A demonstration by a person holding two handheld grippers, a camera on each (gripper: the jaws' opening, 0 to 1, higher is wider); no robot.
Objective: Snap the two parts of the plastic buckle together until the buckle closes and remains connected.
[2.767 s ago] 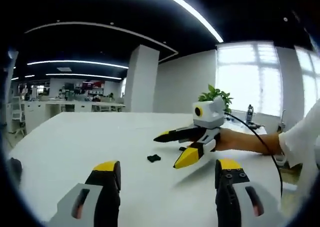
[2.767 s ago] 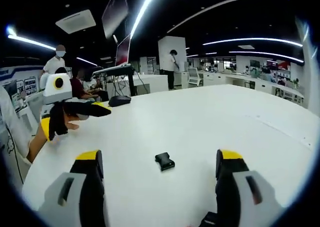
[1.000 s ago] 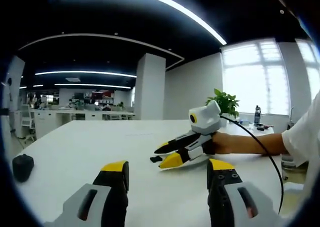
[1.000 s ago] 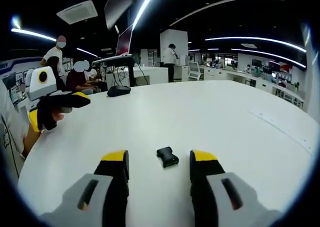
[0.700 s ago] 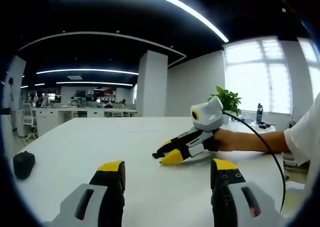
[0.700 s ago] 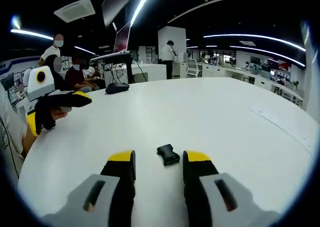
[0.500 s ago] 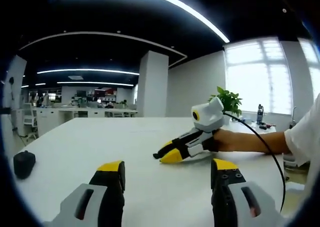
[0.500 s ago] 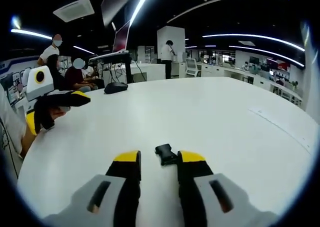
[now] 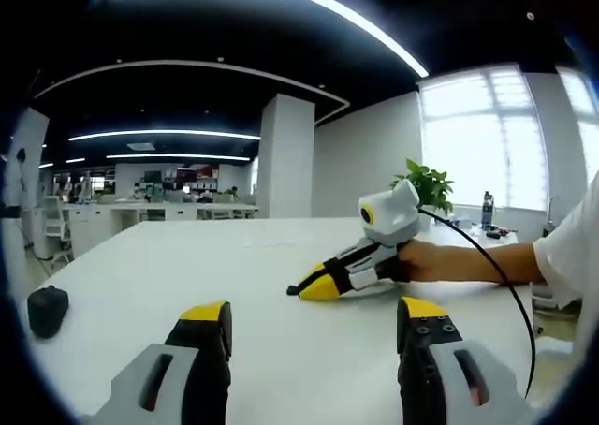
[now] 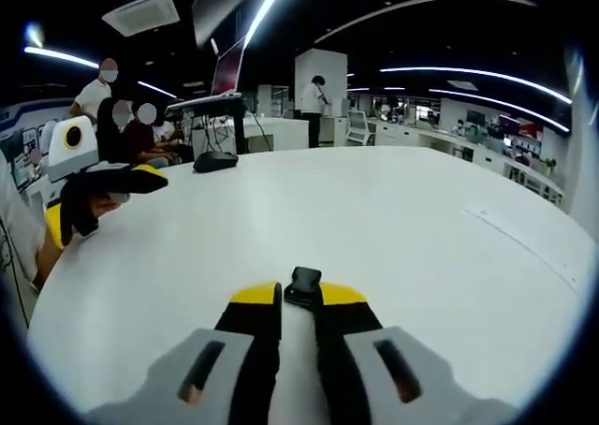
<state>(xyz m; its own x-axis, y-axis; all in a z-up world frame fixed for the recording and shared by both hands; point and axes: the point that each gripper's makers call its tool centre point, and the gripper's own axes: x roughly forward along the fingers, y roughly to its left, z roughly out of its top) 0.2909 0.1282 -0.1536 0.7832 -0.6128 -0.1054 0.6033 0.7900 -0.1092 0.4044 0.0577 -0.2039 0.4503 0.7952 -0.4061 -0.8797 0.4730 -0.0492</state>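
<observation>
Buckle point(image 10: 301, 285) pinched between right hand-held gripper point(image 10: 298, 300) jaws

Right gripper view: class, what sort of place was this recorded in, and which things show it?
Probably a large open-plan office or lab: long strip ceiling lights, desks with seated people behind the big white table, and a monitor on an arm.

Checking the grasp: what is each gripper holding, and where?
The right gripper pinches the black buckle at its near end. The left gripper holds nothing.
</observation>
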